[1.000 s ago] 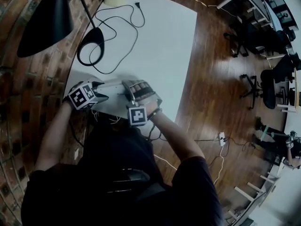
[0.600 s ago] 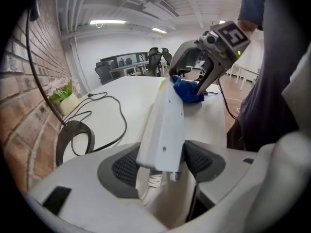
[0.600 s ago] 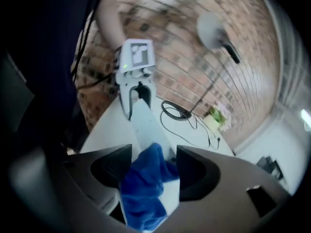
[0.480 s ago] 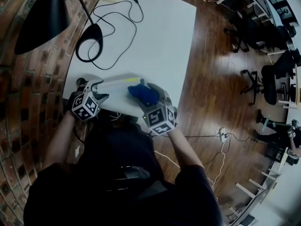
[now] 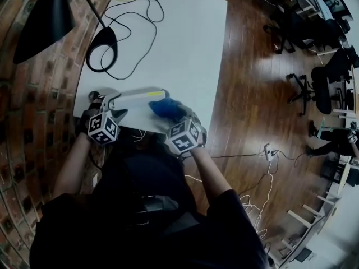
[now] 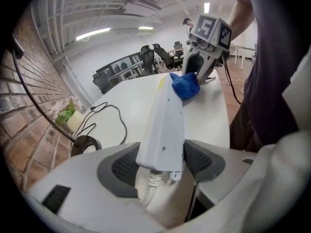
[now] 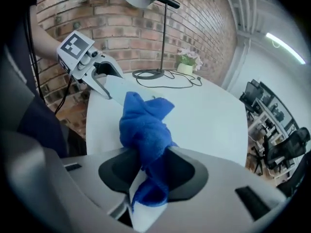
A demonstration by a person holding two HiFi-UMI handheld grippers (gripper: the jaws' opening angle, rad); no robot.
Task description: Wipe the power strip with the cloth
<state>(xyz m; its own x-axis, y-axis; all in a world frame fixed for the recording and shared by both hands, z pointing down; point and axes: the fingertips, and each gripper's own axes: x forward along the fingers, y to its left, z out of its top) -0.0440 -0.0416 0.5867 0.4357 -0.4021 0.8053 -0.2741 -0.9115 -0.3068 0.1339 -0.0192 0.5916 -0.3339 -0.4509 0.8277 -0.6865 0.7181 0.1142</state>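
White power strip (image 6: 164, 115), cord end gripped in left gripper (image 6: 163, 165) jaws; far end hidden under blue cloth (image 7: 146, 125), pinched by just-closing right gripper (image 7: 153, 168) jaws.

At the near edge of a white surface (image 5: 185, 43), the left tool (image 5: 116, 104) grips one end of a white power strip (image 5: 137, 101). The right tool (image 5: 170, 116), jaws just closing, holds a blue cloth (image 5: 165, 108) on the other end.
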